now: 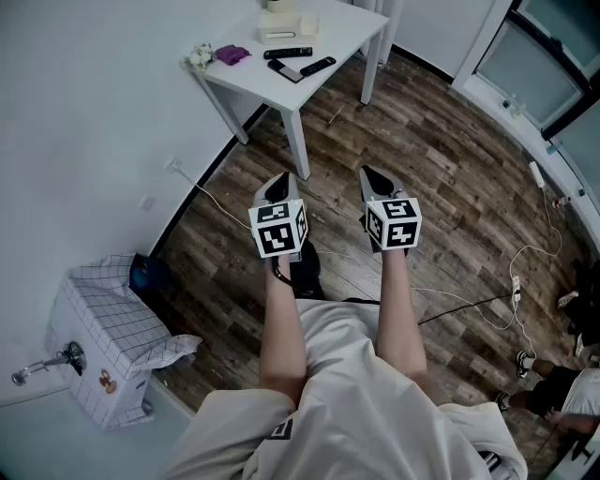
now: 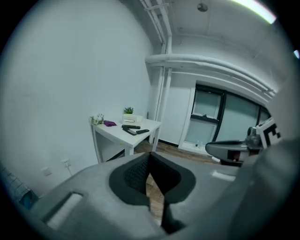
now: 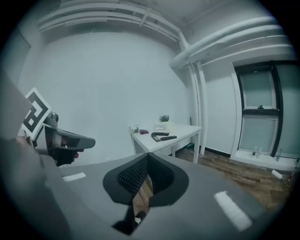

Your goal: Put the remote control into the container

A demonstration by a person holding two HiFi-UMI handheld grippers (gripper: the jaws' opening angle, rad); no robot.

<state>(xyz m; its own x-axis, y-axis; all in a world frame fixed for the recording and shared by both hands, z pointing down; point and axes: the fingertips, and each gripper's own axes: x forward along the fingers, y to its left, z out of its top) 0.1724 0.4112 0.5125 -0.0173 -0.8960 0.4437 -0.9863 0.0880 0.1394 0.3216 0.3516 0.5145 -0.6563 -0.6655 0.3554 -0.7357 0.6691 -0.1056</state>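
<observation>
Well away from both grippers, the remote control (image 1: pixel 317 66) lies flat on the white desk (image 1: pixel 251 81), close to its right-hand edge as the head view shows it and not far from the near corner. A second black remote (image 1: pixel 288 52) lies just beyond it toward the middle of the desk, and a flat dark item (image 1: pixel 285 72), possibly a phone or a third remote, sits just beside the two. The white container (image 1: pixel 278 25) stands at the desk's far edge, apart from the remotes. A purple object (image 1: pixel 232 54) and a small sprig of flowers (image 1: pixel 200 58) sit at the left corner by the wall. The left gripper (image 1: pixel 278 187) and the right gripper (image 1: pixel 377 180) are held side by side over the wooden floor (image 1: pixel 441 187), short of the desk and both aimed toward it. Each one's jaws are clenched together with nothing between them; only a thin sliver of floor shows behind the meeting pads in each gripper view.
</observation>
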